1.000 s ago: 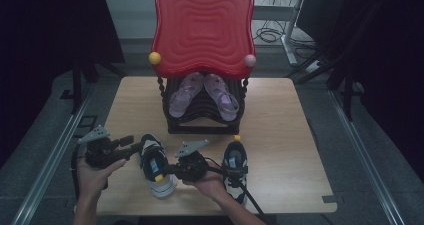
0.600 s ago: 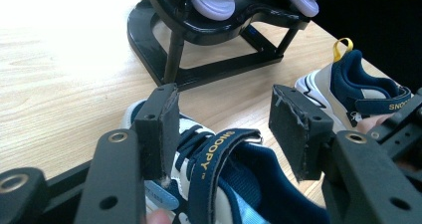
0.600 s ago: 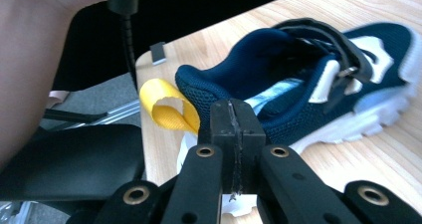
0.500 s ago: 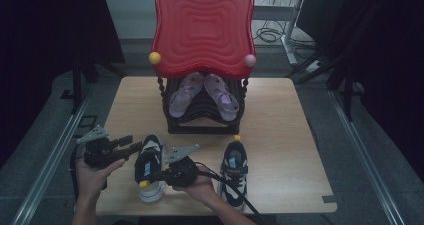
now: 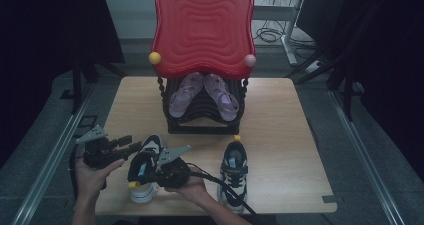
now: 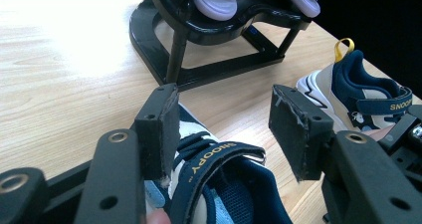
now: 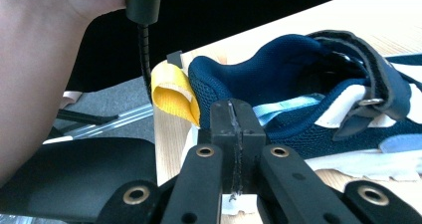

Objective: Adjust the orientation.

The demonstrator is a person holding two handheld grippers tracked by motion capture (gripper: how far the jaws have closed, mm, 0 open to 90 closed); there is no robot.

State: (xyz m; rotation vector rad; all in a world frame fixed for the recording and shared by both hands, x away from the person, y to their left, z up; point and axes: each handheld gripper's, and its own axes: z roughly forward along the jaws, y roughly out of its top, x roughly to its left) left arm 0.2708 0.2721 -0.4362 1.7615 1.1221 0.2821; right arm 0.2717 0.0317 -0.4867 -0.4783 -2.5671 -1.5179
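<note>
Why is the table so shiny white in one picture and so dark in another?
In the left gripper view, glare bleaches the table near the black rack. The high view is dim, its surroundings nearly black. In the right gripper view, the hand up close looks soft, the navy shoe sharper.

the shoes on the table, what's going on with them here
A person works at a wooden table with a gripper in each hand. The right gripper, jaws shut, presses against the heel side of the left sneaker; whether it pinches anything I cannot tell. The left gripper hovers open over that shoe's strap. The other sneaker lies alone, and purple sandals sit on the black rack.
</note>
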